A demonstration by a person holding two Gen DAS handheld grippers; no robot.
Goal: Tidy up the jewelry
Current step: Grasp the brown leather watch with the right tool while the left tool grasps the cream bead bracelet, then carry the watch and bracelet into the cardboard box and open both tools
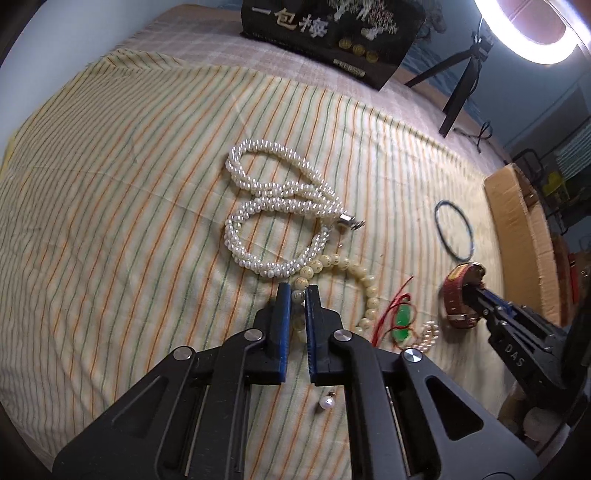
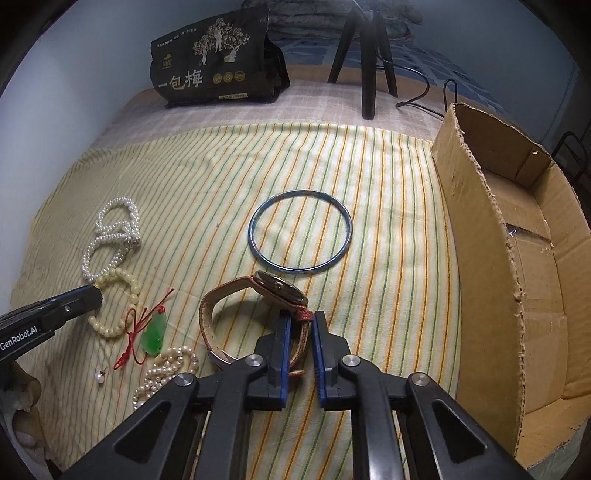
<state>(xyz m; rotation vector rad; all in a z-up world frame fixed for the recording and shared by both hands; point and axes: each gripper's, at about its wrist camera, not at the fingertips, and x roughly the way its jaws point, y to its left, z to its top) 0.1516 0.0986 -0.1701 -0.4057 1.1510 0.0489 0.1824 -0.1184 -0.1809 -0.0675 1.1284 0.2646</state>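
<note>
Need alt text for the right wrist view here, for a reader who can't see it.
The right gripper is shut on the red strap of a wristwatch lying on a striped cloth. A blue bangle lies just beyond it and an open cardboard box stands to the right. At left, the left gripper meets a cream bead bracelet.

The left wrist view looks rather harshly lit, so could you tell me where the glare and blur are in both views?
Left wrist view: the ring light blows out the top right corner, and the right gripper with the watch looks motion-smeared. Right wrist view: no glare; the watch throws a shadow on the striped cloth; fisheye bends the cardboard box.
</note>
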